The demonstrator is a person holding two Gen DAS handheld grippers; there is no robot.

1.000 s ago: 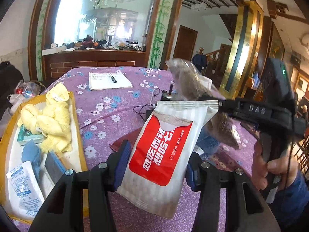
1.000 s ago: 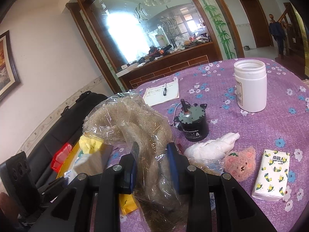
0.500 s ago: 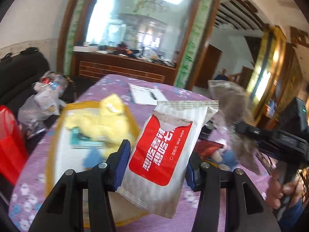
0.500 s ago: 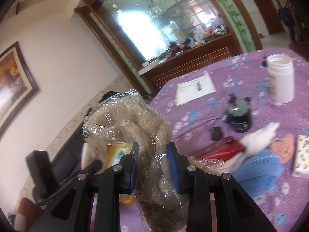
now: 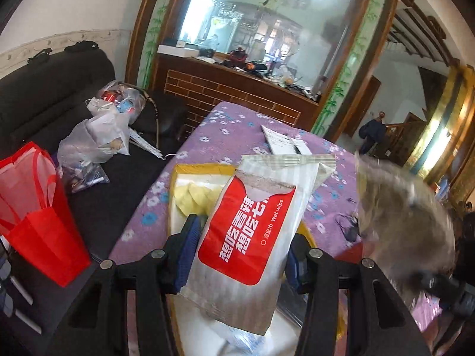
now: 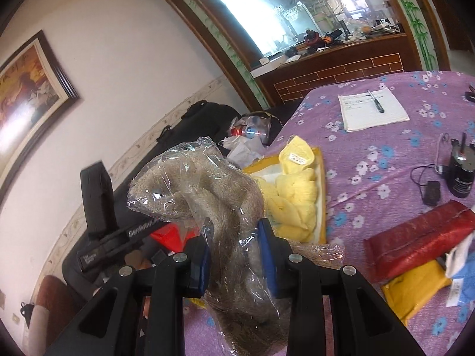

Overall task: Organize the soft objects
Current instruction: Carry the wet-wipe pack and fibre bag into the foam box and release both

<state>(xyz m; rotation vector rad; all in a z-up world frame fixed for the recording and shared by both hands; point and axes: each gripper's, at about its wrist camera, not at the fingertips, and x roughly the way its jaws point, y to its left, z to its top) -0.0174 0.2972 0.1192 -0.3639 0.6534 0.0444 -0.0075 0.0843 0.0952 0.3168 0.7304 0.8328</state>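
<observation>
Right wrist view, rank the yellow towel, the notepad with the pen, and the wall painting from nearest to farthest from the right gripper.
From the right gripper, whose jaws clamp the bagged fibre bundle:
1. Yellow towel, just ahead in the tray, slightly right.
2. Notepad with the pen, farther up the table, right.
3. Wall painting, far left wall.

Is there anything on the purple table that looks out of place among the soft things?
Yes. A black motor with its cable lies on the purple tablecloth, and a pen rests on a notepad. These are hard items, not soft ones.
</observation>
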